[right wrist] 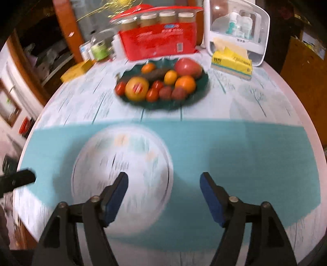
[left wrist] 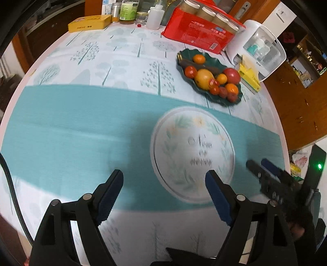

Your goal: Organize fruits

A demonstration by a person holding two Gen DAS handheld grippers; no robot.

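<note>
A dark green leaf-shaped dish [left wrist: 235,101] [right wrist: 196,98] holds several fruits: a big yellow one with a sticker [left wrist: 203,78] [right wrist: 136,89], oranges, red tomatoes and small dark red fruits. A white round plate [left wrist: 192,153] [right wrist: 122,176] with a floral print lies bare on the teal band, nearer than the dish. My left gripper [left wrist: 164,176] is open and empty, just left of the plate. My right gripper [right wrist: 164,178] is open and empty over the plate's right edge; it also shows in the left wrist view [left wrist: 259,163] at the right.
A red package with jars [left wrist: 199,34] [right wrist: 157,41], a white clear-fronted box [left wrist: 259,47] [right wrist: 237,28], a yellow tissue pack [left wrist: 250,76] [right wrist: 232,62], a yellow tin [left wrist: 90,22] and bottles [left wrist: 127,10] stand along the far table edge.
</note>
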